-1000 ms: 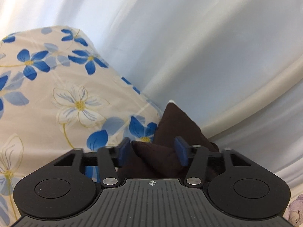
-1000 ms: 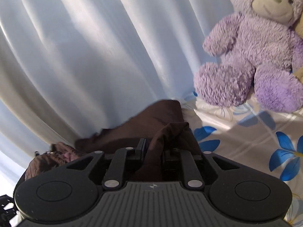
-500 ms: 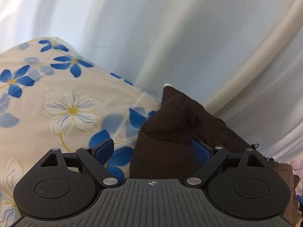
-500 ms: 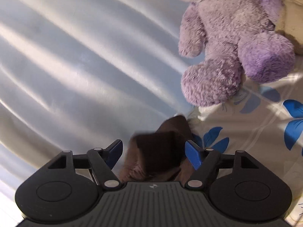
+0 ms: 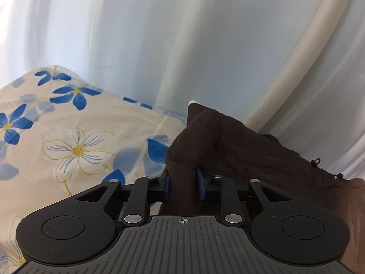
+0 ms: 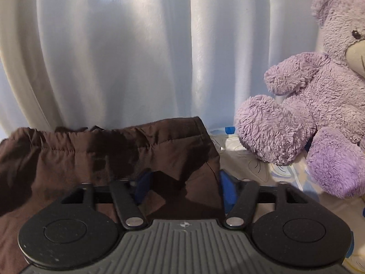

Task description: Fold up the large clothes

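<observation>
A dark brown garment [image 5: 228,146] lies on the flowered bed sheet [image 5: 68,137] against the white curtain. In the left wrist view my left gripper [image 5: 183,182] is shut on a raised fold of the garment near its left corner. In the right wrist view the garment [image 6: 91,150] shows its gathered waistband along the top edge. My right gripper [image 6: 182,187] is open, its blue pads on either side of the garment's right corner, with cloth lying between them.
A purple teddy bear [image 6: 308,118] sits on the sheet to the right of the garment. A white curtain [image 6: 136,45] hangs close behind the bed. A cream curtain hem [image 5: 296,57] runs diagonally behind the garment.
My left gripper opened, moved onto the garment and shut again on a fold. My right gripper let go of the cloth, opened and settled around the garment's right corner.
</observation>
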Demonstrator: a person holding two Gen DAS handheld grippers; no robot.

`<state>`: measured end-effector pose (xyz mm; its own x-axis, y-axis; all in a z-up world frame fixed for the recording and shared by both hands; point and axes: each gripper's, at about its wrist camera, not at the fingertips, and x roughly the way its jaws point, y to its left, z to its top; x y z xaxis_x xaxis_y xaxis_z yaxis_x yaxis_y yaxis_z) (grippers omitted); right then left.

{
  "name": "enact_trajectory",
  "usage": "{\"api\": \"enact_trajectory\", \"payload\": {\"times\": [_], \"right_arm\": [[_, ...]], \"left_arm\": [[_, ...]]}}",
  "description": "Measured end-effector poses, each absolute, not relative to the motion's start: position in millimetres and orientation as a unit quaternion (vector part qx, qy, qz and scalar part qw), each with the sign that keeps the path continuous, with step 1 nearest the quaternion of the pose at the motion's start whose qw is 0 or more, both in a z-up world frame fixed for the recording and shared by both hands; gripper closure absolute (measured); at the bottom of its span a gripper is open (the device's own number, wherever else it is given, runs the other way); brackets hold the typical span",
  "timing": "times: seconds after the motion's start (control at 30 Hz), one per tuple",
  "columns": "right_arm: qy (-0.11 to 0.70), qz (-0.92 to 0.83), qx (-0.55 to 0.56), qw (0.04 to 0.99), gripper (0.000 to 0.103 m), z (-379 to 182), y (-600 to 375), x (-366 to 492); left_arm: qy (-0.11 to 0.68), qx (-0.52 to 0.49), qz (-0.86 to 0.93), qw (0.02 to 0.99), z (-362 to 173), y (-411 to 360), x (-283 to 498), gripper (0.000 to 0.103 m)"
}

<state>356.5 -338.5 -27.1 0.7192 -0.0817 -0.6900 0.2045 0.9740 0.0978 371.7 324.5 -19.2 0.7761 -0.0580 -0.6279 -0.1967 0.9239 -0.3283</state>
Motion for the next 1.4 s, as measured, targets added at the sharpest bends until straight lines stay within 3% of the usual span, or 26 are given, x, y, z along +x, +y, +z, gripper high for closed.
{"api": "enact_trajectory", "payload": {"times": [0.1, 0.33, 0.53, 0.7, 0.77, 0.83, 0.93, 1.1, 1.2, 1.27, 1.37, 1.4], "right_arm": [[0.352, -0.084, 0.08, 0.929, 0.096, -20.7, -333.1, 348.2], [0.235, -0.094, 0.058, 0.966, 0.099, 55.9, -324.9, 322.6], [0.16, -0.129, 0.031, 0.978, 0.099, 109.6, -316.7, 357.7], [0.179, -0.175, 0.008, 0.968, 0.099, 81.1, -312.8, 411.8], [0.203, -0.181, 0.022, 0.962, 0.097, 54.6, -316.3, 426.3], [0.229, -0.182, 0.036, 0.956, 0.094, 27.1, -319.3, 434.4], [0.253, -0.196, 0.033, 0.947, 0.088, 0.0, -321.3, 433.7], [0.209, -0.15, 0.062, 0.964, 0.086, 18.6, -290.8, 422.1], [0.253, -0.002, 0.123, 0.96, 0.091, 24.6, -234.5, 448.6], [0.296, 0.089, 0.173, 0.935, 0.095, 12.2, -199.4, 473.0], [0.342, 0.108, 0.184, 0.915, 0.096, -22.7, -163.6, 495.7], [0.348, 0.101, 0.18, 0.915, 0.102, -36.4, -161.2, 497.2]], "left_arm": [[0.307, -0.192, 0.032, 0.932, -1.2, 323.0, 362.8, 0.088], [0.212, -0.178, 0.015, 0.961, 76.6, 312.6, 359.4, 0.09], [0.156, -0.128, 0.057, 0.978, 120.3, 292.2, 410.5, 0.089], [0.183, -0.087, 0.13, 0.971, 70.9, 271.5, 465.3, 0.085], [0.213, -0.072, 0.157, 0.962, 36.8, 264.0, 479.9, 0.072], [0.241, -0.046, 0.19, 0.951, 9.0, 259.1, 486.2, 0.067], [0.248, -0.034, 0.214, 0.944, -2.7, 263.8, 480.3, 0.049], [0.197, -0.051, 0.115, 0.972, 29.7, 220.2, 466.4, 0.051], [0.212, -0.045, 0.018, 0.976, 32.7, 160.0, 488.7, 0.047], [0.231, -0.043, -0.011, 0.972, 19.6, 130.1, 510.0, 0.038], [0.274, -0.016, -0.005, 0.961, -12.6, 104.6, 537.0, 0.04], [0.28, -0.013, -0.001, 0.96, -23.2, 102.1, 541.4, 0.04]]}}
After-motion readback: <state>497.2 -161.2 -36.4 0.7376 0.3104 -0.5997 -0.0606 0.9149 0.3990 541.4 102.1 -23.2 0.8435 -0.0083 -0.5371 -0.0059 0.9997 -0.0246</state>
